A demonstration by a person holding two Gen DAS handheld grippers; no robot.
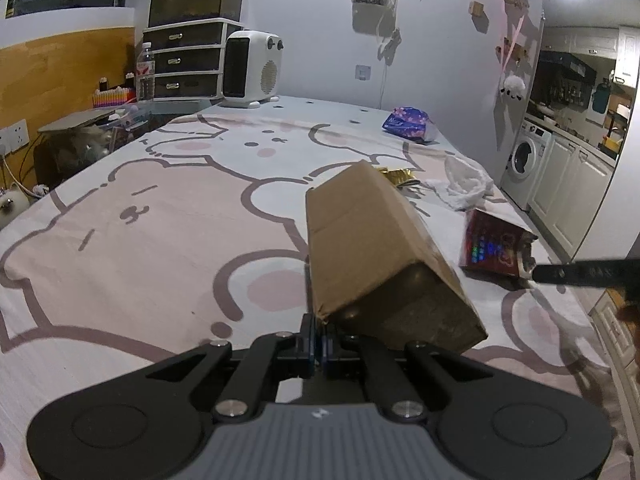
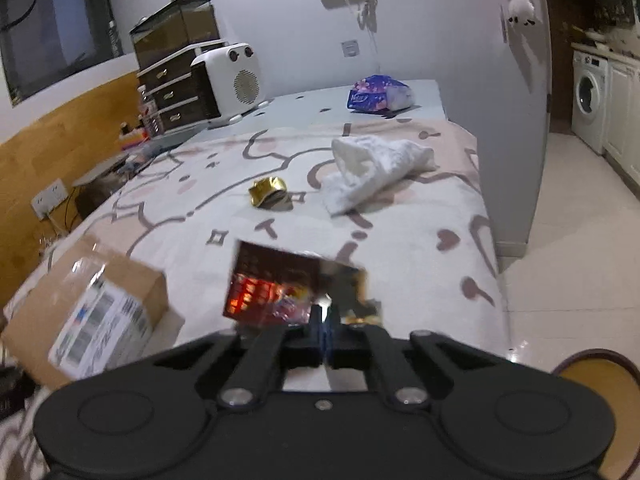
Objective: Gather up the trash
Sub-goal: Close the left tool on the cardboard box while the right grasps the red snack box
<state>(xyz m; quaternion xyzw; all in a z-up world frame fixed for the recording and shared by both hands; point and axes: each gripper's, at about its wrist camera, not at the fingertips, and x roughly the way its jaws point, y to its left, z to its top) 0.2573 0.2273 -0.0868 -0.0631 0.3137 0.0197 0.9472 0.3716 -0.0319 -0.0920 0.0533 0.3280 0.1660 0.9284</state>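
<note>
Both tools clamped: left gripper (image 1: 320,340) pinches the cardboard box (image 1: 372,256) edge, tilted ahead-right; right gripper (image 2: 325,336) nips the red packet (image 2: 288,284) just ahead—judged: lift slowly, keep wrists level, thin-edge holds may slip.

Both wrist cameras look forward along their fingers, low over the bed (image 1: 160,240); both show the box (image 1: 368,248), wrapper (image 2: 272,192) and heater (image 1: 252,68) ahead.
</note>
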